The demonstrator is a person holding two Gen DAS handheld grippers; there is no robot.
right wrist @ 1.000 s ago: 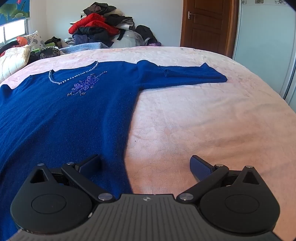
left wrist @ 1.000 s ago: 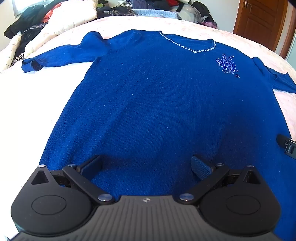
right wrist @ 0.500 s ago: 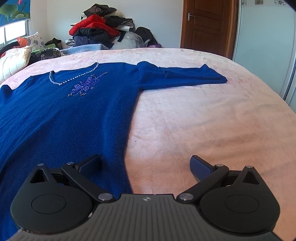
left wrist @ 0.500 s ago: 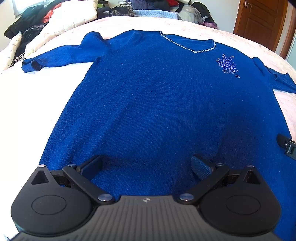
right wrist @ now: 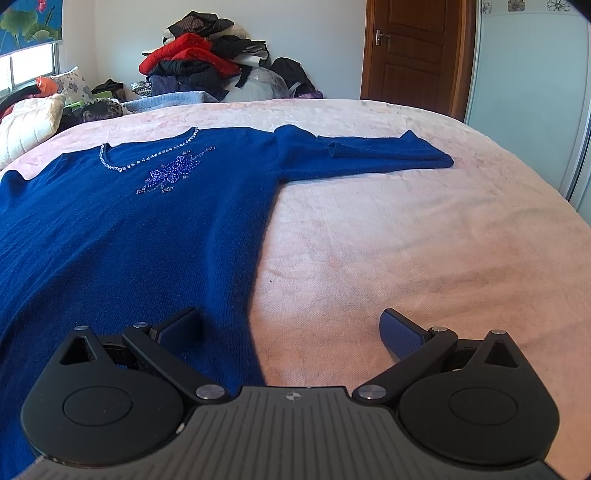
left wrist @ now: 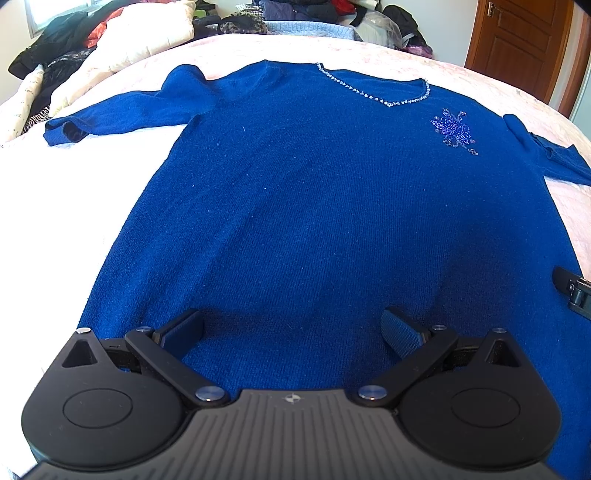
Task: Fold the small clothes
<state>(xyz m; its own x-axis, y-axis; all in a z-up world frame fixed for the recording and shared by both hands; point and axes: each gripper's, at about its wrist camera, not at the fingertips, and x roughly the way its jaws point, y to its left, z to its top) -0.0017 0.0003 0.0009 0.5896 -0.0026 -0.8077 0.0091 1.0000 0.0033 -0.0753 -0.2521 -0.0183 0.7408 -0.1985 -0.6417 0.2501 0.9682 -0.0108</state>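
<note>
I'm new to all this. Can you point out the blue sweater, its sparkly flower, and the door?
blue sweater [left wrist: 314, 221]: left wrist view, middle of its front.
sparkly flower [right wrist: 171, 172]: right wrist view, centre of the beadwork.
door [right wrist: 410, 51]: right wrist view, its wooden panel.

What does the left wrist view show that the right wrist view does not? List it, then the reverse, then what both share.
Only the left wrist view: the sweater's left sleeve, spread flat, and the right gripper's finger at the frame edge.
Only the right wrist view: the end of the right sleeve, the lotus picture, and the right gripper open over the sweater's side edge.
Both: the blue sweater, its beaded flower, the pink bed cover, the wooden door.
</note>
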